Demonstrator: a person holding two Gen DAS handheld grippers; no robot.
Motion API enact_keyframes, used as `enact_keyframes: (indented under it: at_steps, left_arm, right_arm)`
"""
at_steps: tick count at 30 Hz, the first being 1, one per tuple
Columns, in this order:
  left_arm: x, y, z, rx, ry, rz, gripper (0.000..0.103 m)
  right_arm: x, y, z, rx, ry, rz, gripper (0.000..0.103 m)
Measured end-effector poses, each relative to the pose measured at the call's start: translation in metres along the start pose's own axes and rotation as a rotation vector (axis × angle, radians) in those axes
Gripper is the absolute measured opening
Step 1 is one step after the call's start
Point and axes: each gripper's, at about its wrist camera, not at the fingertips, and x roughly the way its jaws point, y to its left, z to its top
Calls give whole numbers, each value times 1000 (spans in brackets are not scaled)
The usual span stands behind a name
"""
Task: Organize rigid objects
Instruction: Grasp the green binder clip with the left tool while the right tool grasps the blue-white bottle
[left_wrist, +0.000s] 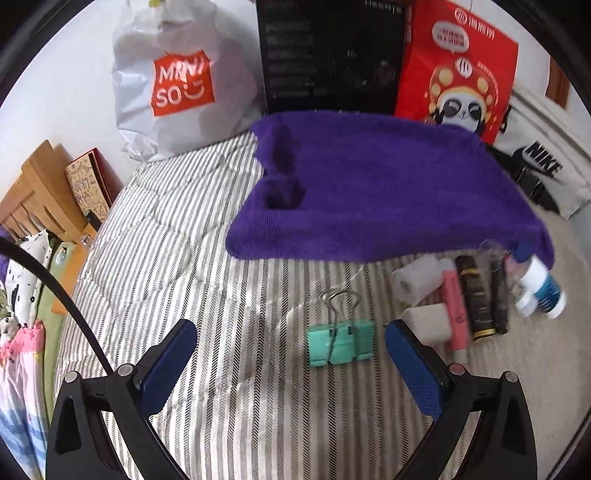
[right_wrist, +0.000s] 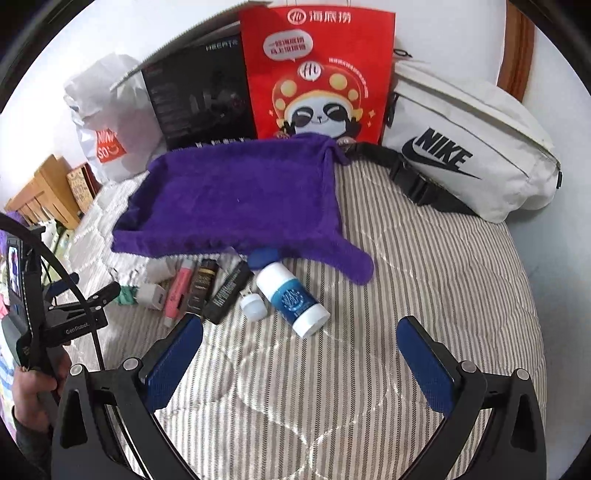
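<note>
A green binder clip (left_wrist: 340, 343) lies on the striped bedcover between the open fingers of my left gripper (left_wrist: 291, 336), which holds nothing. To its right lie a white block (left_wrist: 430, 321), a pink tube (left_wrist: 455, 310), a dark gold-trimmed tube (left_wrist: 474, 295), a black tube (left_wrist: 498, 295) and a white-and-blue bottle (left_wrist: 546, 288). In the right wrist view the same row shows: bottle (right_wrist: 293, 299), small white cap (right_wrist: 253, 304), black tube (right_wrist: 229, 293), pink tube (right_wrist: 177, 291), white block (right_wrist: 151, 295). My right gripper (right_wrist: 299, 334) is open and empty, just in front of the bottle.
A purple towel (left_wrist: 369, 188) covers a raised shape behind the objects, also in the right wrist view (right_wrist: 236, 199). Behind it stand a Miniso bag (left_wrist: 177, 81), a black box (left_wrist: 332, 55), a red panda bag (right_wrist: 317, 74) and a white Nike pouch (right_wrist: 469, 147). A wooden bed frame (left_wrist: 40, 192) is at left.
</note>
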Motion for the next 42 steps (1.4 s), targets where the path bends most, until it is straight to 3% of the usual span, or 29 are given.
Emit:
enact_keyframes:
  at_steps: [13,19,22,26,31,35,42]
  left_arm:
    - [15,16,-10,-44,29,-35,100]
    - [25,6,-15,-30,39,-36,99]
    - [27,2,-18,-3,33,-41,91]
    - [23,4,-21,-10,-9,-89,68]
    - [20,-1,-21,13,-56,-96,41]
    - [21,0,-22,21,-75,-106,41]
    - [20,1,-24,15,-88,-112,41]
  right_arm:
    - [20,5,2,-21,41,-6,103]
    - [32,1,0,-16,64,-14,103]
    - [36,-3,-1,-9,69,-14,103]
    - [41,-10,-1,6,58,-10,103]
    - [53,-15,-1,-1,41,6,99]
    - [69,-12,0,-35,41,35,94]
    - [98,-7,0,-108,63,57,74]
